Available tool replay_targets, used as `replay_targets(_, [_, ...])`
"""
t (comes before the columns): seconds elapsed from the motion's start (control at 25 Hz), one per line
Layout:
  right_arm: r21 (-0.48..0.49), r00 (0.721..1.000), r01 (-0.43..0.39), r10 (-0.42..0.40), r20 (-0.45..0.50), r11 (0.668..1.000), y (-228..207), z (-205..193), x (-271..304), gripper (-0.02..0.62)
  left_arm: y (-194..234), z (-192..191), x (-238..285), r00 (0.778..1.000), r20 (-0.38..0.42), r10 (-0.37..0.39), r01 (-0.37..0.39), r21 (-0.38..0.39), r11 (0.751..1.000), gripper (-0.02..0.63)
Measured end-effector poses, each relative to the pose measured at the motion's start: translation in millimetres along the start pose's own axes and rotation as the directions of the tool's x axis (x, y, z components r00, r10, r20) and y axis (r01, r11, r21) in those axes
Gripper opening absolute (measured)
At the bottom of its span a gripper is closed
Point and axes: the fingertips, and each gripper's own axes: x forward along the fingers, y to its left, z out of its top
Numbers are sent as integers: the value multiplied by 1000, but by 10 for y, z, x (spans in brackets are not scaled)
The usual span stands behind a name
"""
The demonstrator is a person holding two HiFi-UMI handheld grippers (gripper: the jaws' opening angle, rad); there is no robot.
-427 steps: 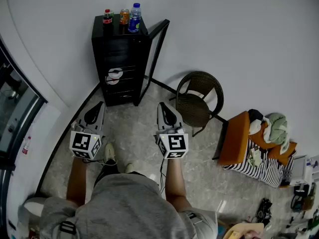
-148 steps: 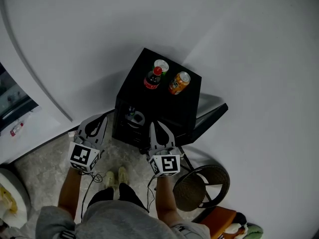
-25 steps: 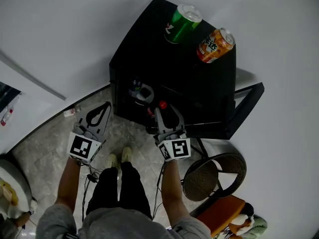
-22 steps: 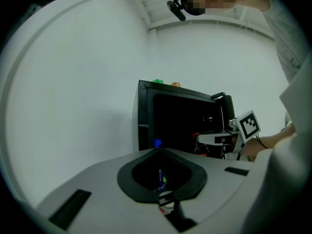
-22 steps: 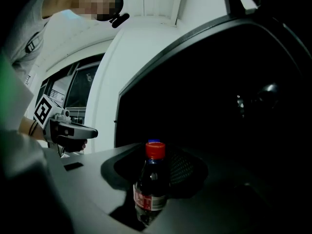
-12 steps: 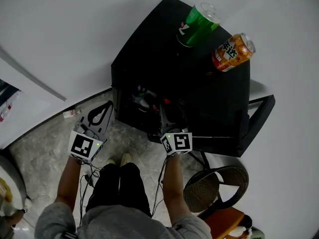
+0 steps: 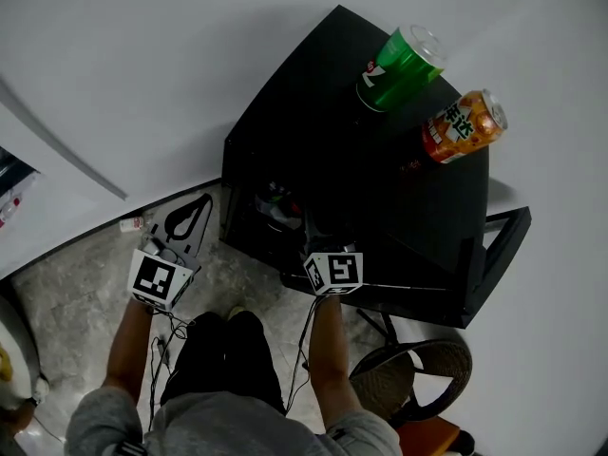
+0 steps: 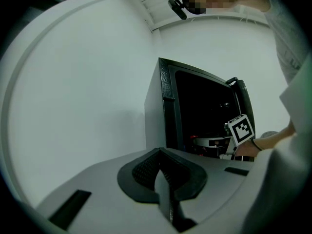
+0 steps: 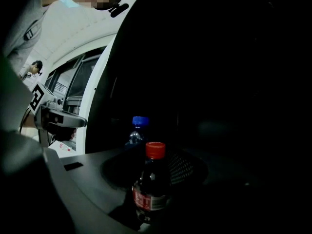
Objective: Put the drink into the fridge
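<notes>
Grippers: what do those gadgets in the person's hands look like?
The left gripper and right gripper are pale grey plastic with black textured pads; each carries a white cube with black square markers. Thin cables hang below. The person wears a grey short-sleeved top.

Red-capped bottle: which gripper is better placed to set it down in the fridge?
Right. The right gripper grips the bottle, inside the fridge; the left gripper is shut, empty, outside it.
</notes>
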Motion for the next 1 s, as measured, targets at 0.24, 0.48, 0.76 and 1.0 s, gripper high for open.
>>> replay_targets(0.24, [-8, 1000, -3, 3, 4, 1000, -14, -76, 83, 143, 52, -21, 35, 1000, 25, 11, -11, 5, 1000, 5])
replay_targets(0.48, [-26, 1000, 4, -4, 0, 1000, -18, -82, 108, 144, 31, -43, 37, 1000, 8, 6, -6, -8, 1000, 5])
replay_targets(0.76, [15, 1000, 26, -26, 6, 1000, -66, 30, 36, 206, -32, 100, -1, 1000, 30, -3, 4, -28, 1000, 4])
replay_targets(1.0, [31, 1000, 15, -15, -15, 999, -21, 155, -45, 261, -59, 183, -91, 1000, 28, -11, 11, -12, 1000, 5])
